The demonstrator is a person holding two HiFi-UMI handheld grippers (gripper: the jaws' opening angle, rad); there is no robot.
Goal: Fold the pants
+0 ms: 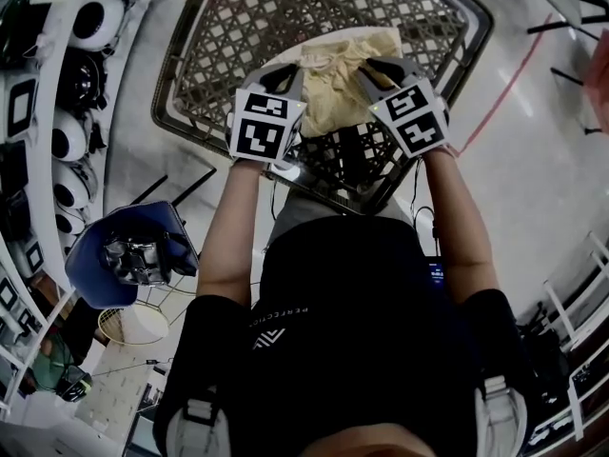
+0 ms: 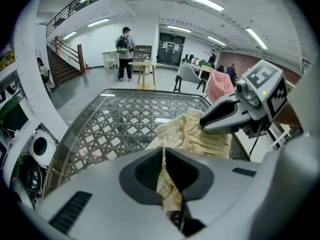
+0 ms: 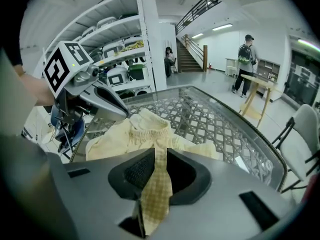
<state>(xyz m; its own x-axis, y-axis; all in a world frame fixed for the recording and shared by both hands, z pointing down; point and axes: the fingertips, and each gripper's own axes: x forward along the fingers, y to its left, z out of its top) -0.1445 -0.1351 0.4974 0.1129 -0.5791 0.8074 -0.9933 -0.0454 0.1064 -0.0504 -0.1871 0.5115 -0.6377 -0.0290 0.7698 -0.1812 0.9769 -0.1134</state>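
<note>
- Clamped tight on pale yellow cloth, our left gripper [image 2: 164, 170] and right gripper [image 3: 156, 176] each pinch a fold of the pants [image 1: 344, 65].
- We see the pants bunched toward the near end of a lattice table [image 1: 238, 27].
- Marker cubes [image 1: 265, 124] mask both jaws from overhead.
- White shelving [image 1: 48, 131] and a blue chair [image 1: 114, 246] stand to the left.

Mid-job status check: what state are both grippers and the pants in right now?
Left gripper: shut on a strip of the pants.
Right gripper: shut on a strip of the pants.
Pants: bunched up on the table, not yet folded.
</note>
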